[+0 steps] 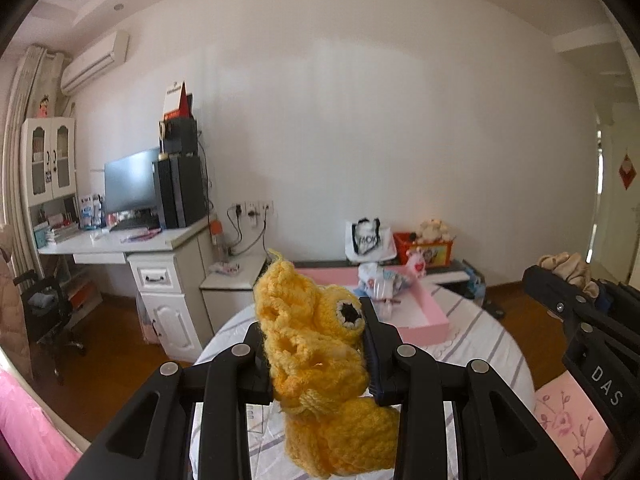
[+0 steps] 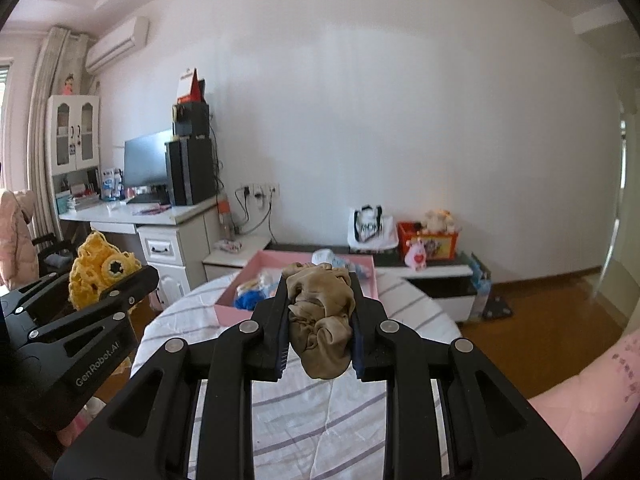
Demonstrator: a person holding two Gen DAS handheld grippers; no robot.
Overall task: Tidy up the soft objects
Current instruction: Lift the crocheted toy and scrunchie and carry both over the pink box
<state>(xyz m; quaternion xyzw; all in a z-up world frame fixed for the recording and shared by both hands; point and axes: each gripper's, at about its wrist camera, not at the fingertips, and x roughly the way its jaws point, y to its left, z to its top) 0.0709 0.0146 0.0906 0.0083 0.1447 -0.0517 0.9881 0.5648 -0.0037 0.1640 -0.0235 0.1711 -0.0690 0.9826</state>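
Each wrist view looks forward along its own tongs, slightly downward, close behind the jaws. Both share the pink tray [image 1: 434, 322] [image 2: 362, 278] ahead on the striped table [image 1: 486, 344] [image 2: 400, 298].

A white desk [image 2: 168, 216] against the wall carries a dark monitor [image 2: 145, 162] and a black computer tower [image 2: 190, 170] — a white air conditioner [image 2: 118, 44] hangs above. A white tote bag [image 2: 366, 229] and a red toy box [image 2: 428, 242] sit on the low cabinet [image 2: 436, 270].
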